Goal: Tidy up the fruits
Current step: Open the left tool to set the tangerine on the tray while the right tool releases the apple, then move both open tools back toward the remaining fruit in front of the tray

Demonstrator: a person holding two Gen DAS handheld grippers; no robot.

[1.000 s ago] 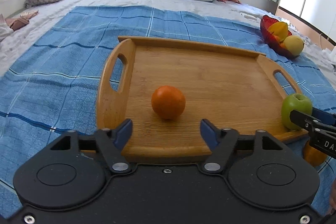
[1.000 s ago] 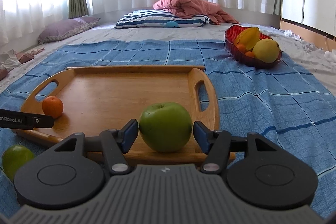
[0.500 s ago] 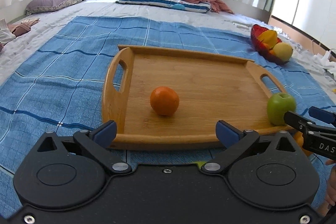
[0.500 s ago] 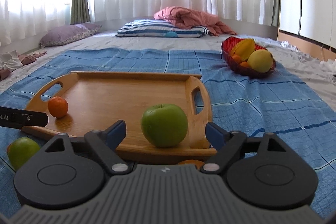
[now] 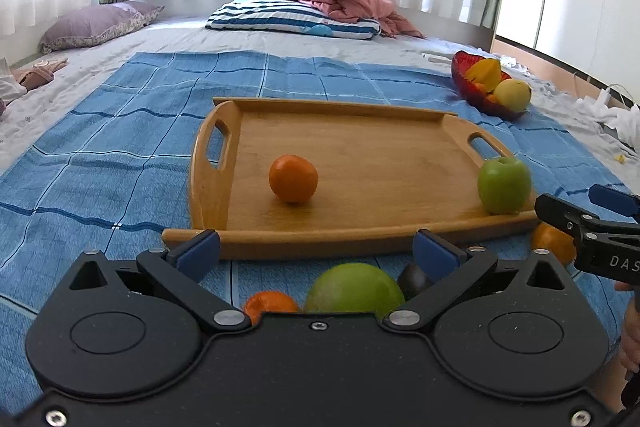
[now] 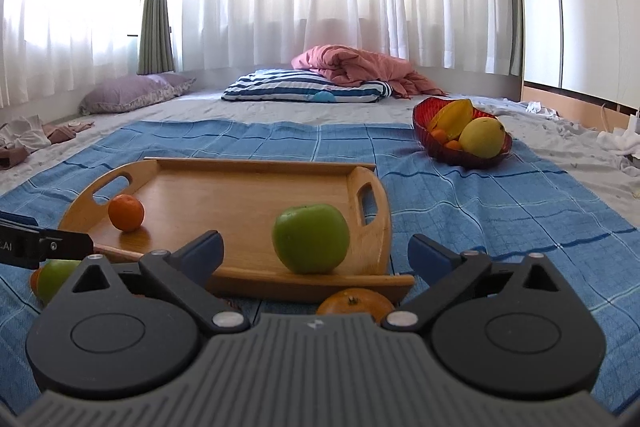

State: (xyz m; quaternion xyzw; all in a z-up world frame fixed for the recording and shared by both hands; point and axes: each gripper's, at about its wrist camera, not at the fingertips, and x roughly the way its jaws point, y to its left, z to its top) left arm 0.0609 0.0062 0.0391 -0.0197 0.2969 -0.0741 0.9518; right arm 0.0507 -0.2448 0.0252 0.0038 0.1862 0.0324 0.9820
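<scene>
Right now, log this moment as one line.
tray: orange, green apple | left gripper: open, empty | right gripper: open, empty | blanket: fruit remains

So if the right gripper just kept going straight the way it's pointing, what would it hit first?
Probably the round green apple at the near right corner of the wooden handled tray; it sits almost centred ahead of the open right gripper. Depth is unclear, so the tray's front rim might come first.
</scene>
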